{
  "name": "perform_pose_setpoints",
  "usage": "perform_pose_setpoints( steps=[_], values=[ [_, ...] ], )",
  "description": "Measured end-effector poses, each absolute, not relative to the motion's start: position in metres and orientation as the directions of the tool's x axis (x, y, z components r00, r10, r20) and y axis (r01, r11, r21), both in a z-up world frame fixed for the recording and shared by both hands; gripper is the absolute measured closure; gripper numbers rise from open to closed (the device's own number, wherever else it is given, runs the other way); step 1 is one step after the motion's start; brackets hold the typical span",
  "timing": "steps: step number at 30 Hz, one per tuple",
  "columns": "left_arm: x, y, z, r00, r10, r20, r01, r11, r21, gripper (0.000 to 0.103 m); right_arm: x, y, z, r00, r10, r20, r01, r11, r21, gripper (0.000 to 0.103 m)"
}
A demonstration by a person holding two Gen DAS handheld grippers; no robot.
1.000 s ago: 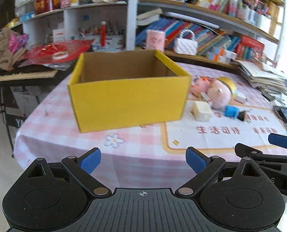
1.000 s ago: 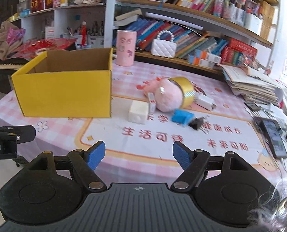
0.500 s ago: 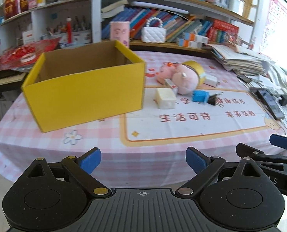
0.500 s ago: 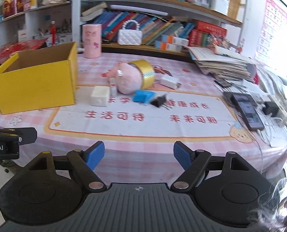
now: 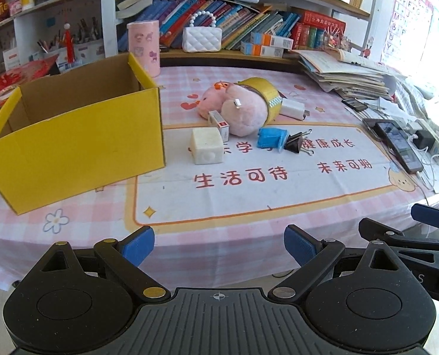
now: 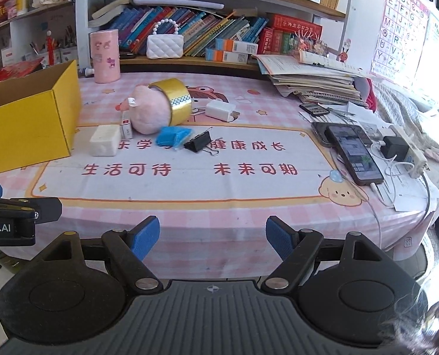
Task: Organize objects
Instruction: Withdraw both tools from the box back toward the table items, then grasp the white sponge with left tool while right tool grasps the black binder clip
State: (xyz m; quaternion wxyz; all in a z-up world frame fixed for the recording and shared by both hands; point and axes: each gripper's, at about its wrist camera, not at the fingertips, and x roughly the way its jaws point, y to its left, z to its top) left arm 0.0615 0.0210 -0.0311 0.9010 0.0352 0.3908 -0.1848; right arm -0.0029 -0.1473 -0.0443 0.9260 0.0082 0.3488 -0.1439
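Observation:
An open yellow cardboard box stands on the left of the table. To its right lies a cluster: a pink plush pig, a gold tape roll, a cream block, a small red-and-white box, a blue object, a black binder clip and a white charger. My left gripper and right gripper are open and empty, off the table's front edge.
Phones, a power strip and cables lie at the right. A stack of papers sits back right. A pink cylinder, a white purse and bookshelves stand behind. The tablecloth has a printed white panel.
Both views have swung to the right and moved nearer the table. The box has slid left in the frames and the cluster and phones are now central. Both grippers stay open.

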Motion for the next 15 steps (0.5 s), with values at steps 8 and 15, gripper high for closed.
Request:
perform_pose_setpoints(
  steps=[8,15],
  values=[
    [0.084,0.000,-0.036,0.620,-0.284,-0.732,0.321,0.942,-0.093,0.007,0.026,-0.175,-0.048,0.710,-0.218,-0.670,0.231,0.970,-0.071,0.025],
    [0.110,-0.022,-0.039,0.630,-0.248,-0.736,0.291,0.954,-0.073,0.007,0.061,-0.200,-0.052,0.716,-0.146,-0.682,0.155,0.987,-0.049,0.025]
  ],
)
